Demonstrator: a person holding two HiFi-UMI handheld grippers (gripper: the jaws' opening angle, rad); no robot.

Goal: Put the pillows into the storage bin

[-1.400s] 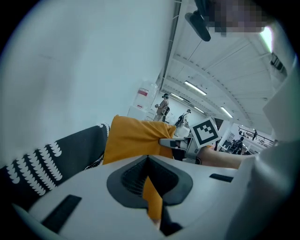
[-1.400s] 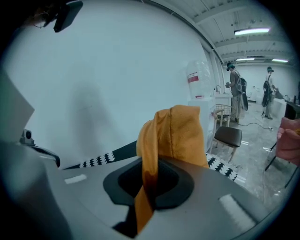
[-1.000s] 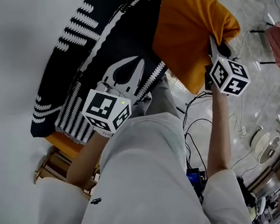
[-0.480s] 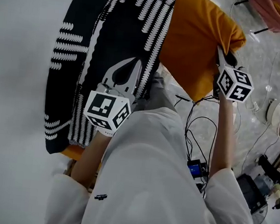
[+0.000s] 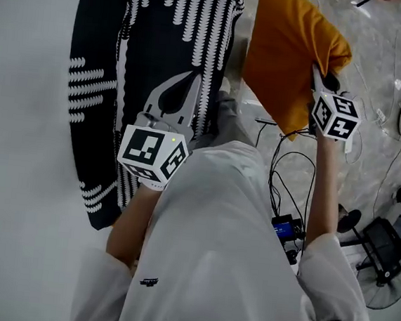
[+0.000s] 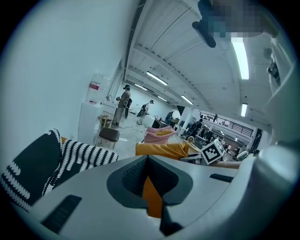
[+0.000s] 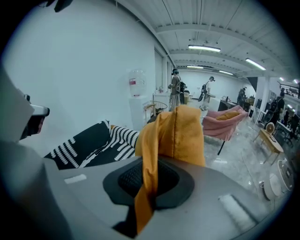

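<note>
A black pillow with white stripes (image 5: 156, 39) hangs along the white wall, and my left gripper (image 5: 193, 79) is shut on its right edge. In the left gripper view an orange strip of fabric is pinched between the jaws of that gripper (image 6: 151, 190), with the striped pillow (image 6: 51, 157) off to the left. An orange pillow (image 5: 288, 52) hangs to the right, and my right gripper (image 5: 318, 70) is shut on its corner. The right gripper view shows orange cloth (image 7: 176, 136) clamped between the right gripper (image 7: 146, 187) jaws.
A white wall (image 5: 19, 139) fills the left side. Cables (image 5: 285, 164) and a blue device (image 5: 285, 229) lie on the marble floor, with a black stand (image 5: 383, 244) at lower right. A pink chair (image 7: 227, 123), a water dispenser (image 7: 137, 101) and distant people stand down the hall.
Both grippers have swung along with their pillows. The striped pillow now hangs more upright. The pink chair and a wooden frame have left the head view, and a black stand has come in.
</note>
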